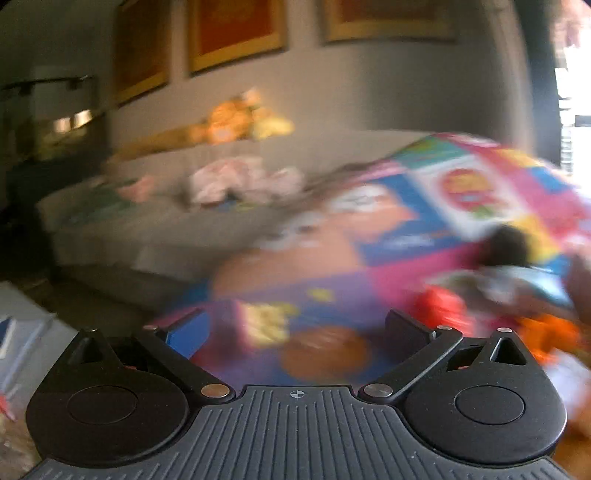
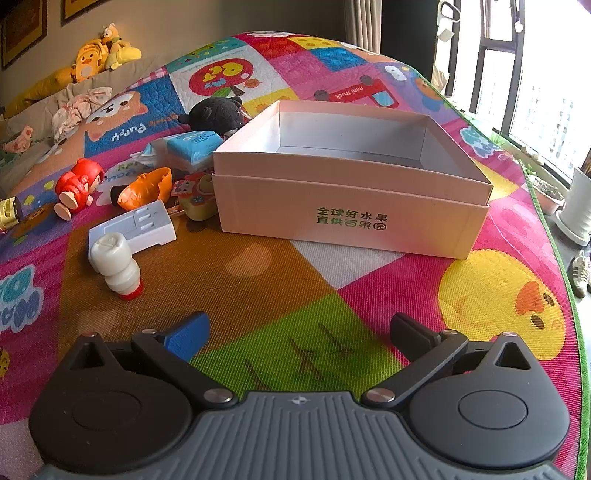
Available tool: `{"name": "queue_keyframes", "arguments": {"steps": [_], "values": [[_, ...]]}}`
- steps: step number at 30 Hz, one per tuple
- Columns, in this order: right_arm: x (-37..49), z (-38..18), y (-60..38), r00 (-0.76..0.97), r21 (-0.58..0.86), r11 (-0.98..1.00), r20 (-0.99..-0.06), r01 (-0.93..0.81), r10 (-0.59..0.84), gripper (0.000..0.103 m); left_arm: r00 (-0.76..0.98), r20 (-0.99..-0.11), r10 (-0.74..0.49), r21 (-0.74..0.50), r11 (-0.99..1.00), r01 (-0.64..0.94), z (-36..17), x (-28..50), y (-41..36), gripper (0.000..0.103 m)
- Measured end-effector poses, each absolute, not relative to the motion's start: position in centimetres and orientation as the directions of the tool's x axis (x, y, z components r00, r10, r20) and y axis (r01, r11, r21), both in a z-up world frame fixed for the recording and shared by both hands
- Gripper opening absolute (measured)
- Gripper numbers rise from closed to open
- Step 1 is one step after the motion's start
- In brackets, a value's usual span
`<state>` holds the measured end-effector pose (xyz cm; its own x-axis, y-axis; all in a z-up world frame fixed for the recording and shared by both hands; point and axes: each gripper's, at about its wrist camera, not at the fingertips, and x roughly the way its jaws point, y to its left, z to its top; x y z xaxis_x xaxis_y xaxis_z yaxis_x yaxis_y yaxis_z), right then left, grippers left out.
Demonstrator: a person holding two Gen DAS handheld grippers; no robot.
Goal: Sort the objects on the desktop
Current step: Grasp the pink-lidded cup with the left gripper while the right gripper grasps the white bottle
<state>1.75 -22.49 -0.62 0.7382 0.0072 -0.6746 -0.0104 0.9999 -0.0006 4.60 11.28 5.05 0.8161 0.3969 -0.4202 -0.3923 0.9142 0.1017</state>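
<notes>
In the right wrist view an empty pink cardboard box stands on the colourful play mat. Left of it lie a white bottle with a red cap, a white flat device, an orange toy, a red doll, a blue tissue pack and a black plush. My right gripper is open and empty above the mat, short of the box. The left wrist view is blurred; my left gripper is open and empty over the mat, with the red doll and black plush to its right.
A grey sofa with yellow plush toys and crumpled cloth lies beyond the mat's left side. Windows, plant pots and shoes are past the mat's right edge. Framed pictures hang on the wall.
</notes>
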Motion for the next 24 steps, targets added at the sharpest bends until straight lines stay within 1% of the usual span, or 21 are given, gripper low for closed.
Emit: {"name": "queue_keyframes", "arguments": {"steps": [3,4,5,6,7,8,9,10,12,14,16,18,21,22,24], "values": [[1.8,-0.6,-22.5,0.736,-0.004,1.0,-0.677,-0.013,0.007,0.103,0.747,-0.486,0.453,0.147,0.885,-0.441,3.5,9.5,14.2,0.103],[1.9,-0.6,-22.5,0.736,-0.005,1.0,-0.677,-0.014,0.006,0.103,0.734,-0.502,0.457,0.164,0.884,-0.438,3.0,10.8,14.7,0.1],[1.9,-0.6,-22.5,0.735,-0.005,1.0,-0.678,-0.015,0.007,0.103,0.715,-0.519,0.468,0.186,0.878,-0.44,2.5,12.1,15.1,0.094],[1.9,-0.6,-22.5,0.733,-0.006,1.0,-0.68,-0.016,0.008,0.103,0.696,-0.532,0.483,0.206,0.871,-0.446,2.0,13.0,15.4,0.077],[2.0,-0.6,-22.5,0.732,-0.008,1.0,-0.682,-0.019,0.008,0.103,0.682,-0.546,0.487,0.214,0.868,-0.448,1.5,13.5,15.8,0.066],[2.0,-0.6,-22.5,0.73,-0.01,1.0,-0.684,-0.021,0.009,0.103,0.675,-0.569,0.47,0.203,0.876,-0.438,1.1,13.8,16.1,0.063],[2.0,-0.6,-22.5,0.727,-0.012,1.0,-0.686,-0.023,0.009,0.103,0.673,-0.582,0.457,0.195,0.882,-0.43,0.9,14.0,16.1,0.056],[2.1,-0.5,-22.5,0.726,-0.013,1.0,-0.688,-0.026,0.01,0.103,0.677,-0.578,0.456,0.2,0.883,-0.424,0.9,13.7,15.9,0.047],[2.1,-0.5,-22.7,0.727,-0.005,0.999,-0.686,-0.032,0.02,0.103,0.703,-0.556,0.443,0.205,0.893,-0.4,1.1,12.4,15.3,0.047],[2.0,-0.5,-22.8,0.727,0.001,0.999,-0.685,-0.043,0.032,0.103,0.76,-0.524,0.383,0.194,0.923,-0.332,1.7,10.2,13.4,0.047],[2.1,-0.4,-22.9,0.727,0.008,0.998,-0.685,-0.058,0.048,0.103,0.818,-0.498,0.287,0.217,0.955,-0.202,2.5,7.4,10.1,0.047],[2.0,-0.1,-23.0,0.729,0.034,0.993,-0.677,-0.109,0.103,0.103,0.858,-0.489,0.158,0.255,0.966,-0.032,3.0,4.3,6.1,0.047],[1.1,1.2,-22.4,0.782,0.02,0.986,-0.606,-0.168,0.146,0.103,0.863,-0.504,-0.02,0.308,0.93,0.201,2.5,-0.1,1.1,0.047],[0.7,1.8,-22.0,0.798,0.01,0.98,-0.578,-0.2,0.169,0.101,0.856,-0.513,-0.06,0.314,0.915,0.252,2.3,-1.0,0.0,0.048],[0.6,3.0,-21.2,0.801,0.016,0.963,-0.552,-0.27,0.234,0.08,0.849,-0.516,-0.115,0.33,0.888,0.321,1.9,-2.7,-1.9,0.051]]}}
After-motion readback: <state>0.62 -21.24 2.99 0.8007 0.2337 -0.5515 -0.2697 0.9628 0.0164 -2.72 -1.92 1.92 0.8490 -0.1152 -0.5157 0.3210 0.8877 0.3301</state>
